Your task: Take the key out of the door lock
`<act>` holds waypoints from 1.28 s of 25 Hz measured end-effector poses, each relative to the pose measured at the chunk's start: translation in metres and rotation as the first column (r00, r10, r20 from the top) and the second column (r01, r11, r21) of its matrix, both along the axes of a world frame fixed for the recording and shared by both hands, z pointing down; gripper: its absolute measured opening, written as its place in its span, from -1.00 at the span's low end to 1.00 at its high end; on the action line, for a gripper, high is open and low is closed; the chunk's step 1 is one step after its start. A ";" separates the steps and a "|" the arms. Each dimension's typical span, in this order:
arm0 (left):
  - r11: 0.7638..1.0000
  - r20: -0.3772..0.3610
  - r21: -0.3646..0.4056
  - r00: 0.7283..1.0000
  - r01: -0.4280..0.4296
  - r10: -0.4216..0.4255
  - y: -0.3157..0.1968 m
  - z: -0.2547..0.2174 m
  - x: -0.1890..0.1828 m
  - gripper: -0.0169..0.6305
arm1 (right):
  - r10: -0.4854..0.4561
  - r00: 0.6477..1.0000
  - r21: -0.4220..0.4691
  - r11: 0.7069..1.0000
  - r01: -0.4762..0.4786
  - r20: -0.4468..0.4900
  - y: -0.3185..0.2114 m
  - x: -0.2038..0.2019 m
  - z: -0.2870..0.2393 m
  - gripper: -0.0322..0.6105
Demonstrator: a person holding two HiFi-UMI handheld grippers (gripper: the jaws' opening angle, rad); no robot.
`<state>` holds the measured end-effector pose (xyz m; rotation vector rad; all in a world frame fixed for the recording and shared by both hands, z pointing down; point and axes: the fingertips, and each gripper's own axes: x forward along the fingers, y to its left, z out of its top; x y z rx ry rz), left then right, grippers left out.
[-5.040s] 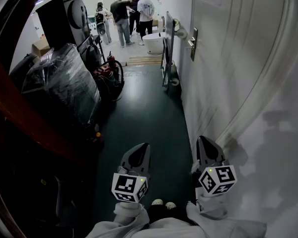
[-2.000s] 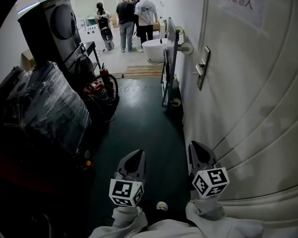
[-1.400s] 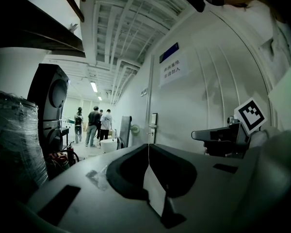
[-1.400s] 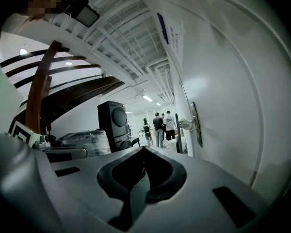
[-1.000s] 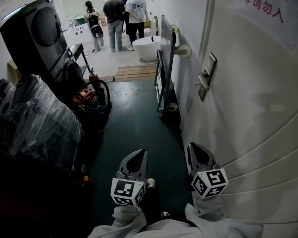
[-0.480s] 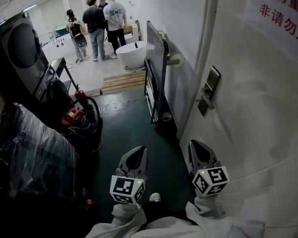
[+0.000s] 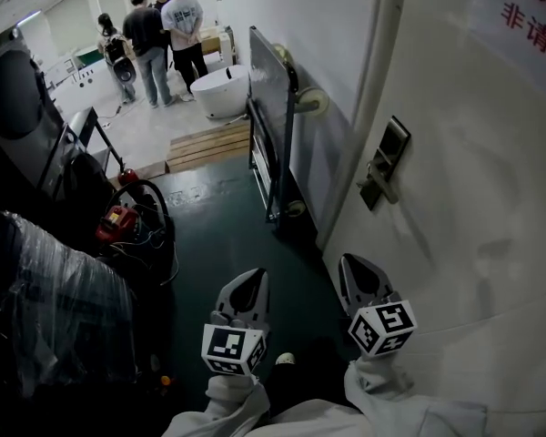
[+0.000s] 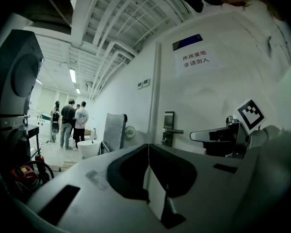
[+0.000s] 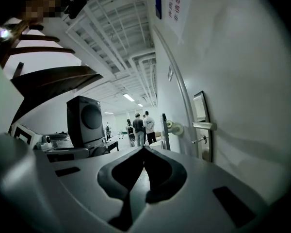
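The dark lock plate (image 7: 385, 160) with its lever handle (image 7: 379, 186) sits on the white door (image 7: 473, 244), ahead and to the right of both grippers. In the right gripper view a thin key (image 9: 200, 140) sticks out of the plate (image 9: 202, 111) below the handle (image 9: 204, 125). My left gripper (image 7: 250, 275) and right gripper (image 7: 355, 262) hang low over the dark floor, well short of the lock. Each is shut with nothing between its jaws (image 8: 148, 145) (image 9: 144, 148). The left gripper view shows the lock plate (image 8: 168, 129) far off.
A framed panel (image 7: 268, 121) leans on the wall just past the door. On the left stand a plastic-wrapped stack (image 7: 45, 289), red equipment with hoses (image 7: 118, 221) and a big drum machine (image 7: 14, 89). Beyond lie a wooden pallet (image 7: 209, 144), a white tub (image 7: 223, 89) and several people (image 7: 164, 21).
The view has advanced down the corridor, so the door's lock plate is nearer and larger. Both grippers stay shut and low in front of the body.
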<state>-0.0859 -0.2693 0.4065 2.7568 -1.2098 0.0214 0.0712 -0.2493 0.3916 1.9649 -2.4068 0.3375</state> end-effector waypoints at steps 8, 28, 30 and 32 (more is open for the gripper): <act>0.996 0.012 -0.040 0.997 -0.076 0.076 -0.021 0.020 0.039 -0.91 | 0.078 0.995 -0.036 0.996 -0.076 0.064 -0.020 0.028 0.022 -0.74; 0.989 0.046 -0.116 0.995 -0.088 0.094 -0.097 0.062 0.112 -0.91 | 0.193 0.838 -0.004 0.975 -0.222 0.510 -0.105 0.100 0.065 -0.73; 0.988 0.051 -0.126 0.994 -0.089 0.096 -0.101 0.067 0.115 -0.91 | 0.194 0.817 0.007 0.972 -0.235 0.542 -0.109 0.105 0.067 -0.72; 0.987 0.056 -0.135 0.994 -0.085 0.093 -0.106 0.069 0.119 -0.91 | 0.192 0.791 0.011 0.970 -0.244 0.580 -0.113 0.108 0.070 -0.70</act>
